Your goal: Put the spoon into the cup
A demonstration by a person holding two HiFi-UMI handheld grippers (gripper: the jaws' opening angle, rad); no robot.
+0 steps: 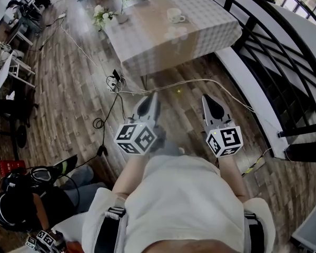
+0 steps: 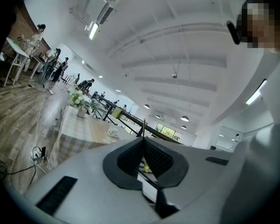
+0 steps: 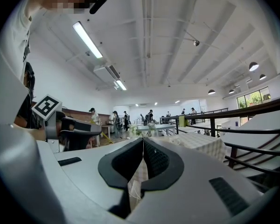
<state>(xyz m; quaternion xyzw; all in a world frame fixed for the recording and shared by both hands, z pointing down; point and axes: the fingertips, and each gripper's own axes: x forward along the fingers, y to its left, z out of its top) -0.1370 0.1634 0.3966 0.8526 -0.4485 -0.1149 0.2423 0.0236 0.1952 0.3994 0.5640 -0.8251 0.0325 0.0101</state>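
Matt checked tablecloth [image 1: 210, 33]; wood-plank floor [image 1: 73, 99]; smooth white cup [image 1: 175, 15].

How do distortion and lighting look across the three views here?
Head view: wide-angle bend curves the railing; table and cup small but evenly lit. Left gripper view: dark round vignette, tilted horizon. Right gripper view: same vignette, ceiling strip lights glare.

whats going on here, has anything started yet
Not really. A person stands back from the table, holding the left gripper and the right gripper out level towards it. Both are shut and empty. The cup sits on the far part of the checked tablecloth, with flowers at the left corner. I can't make out a spoon from here, and neither gripper is near the table.
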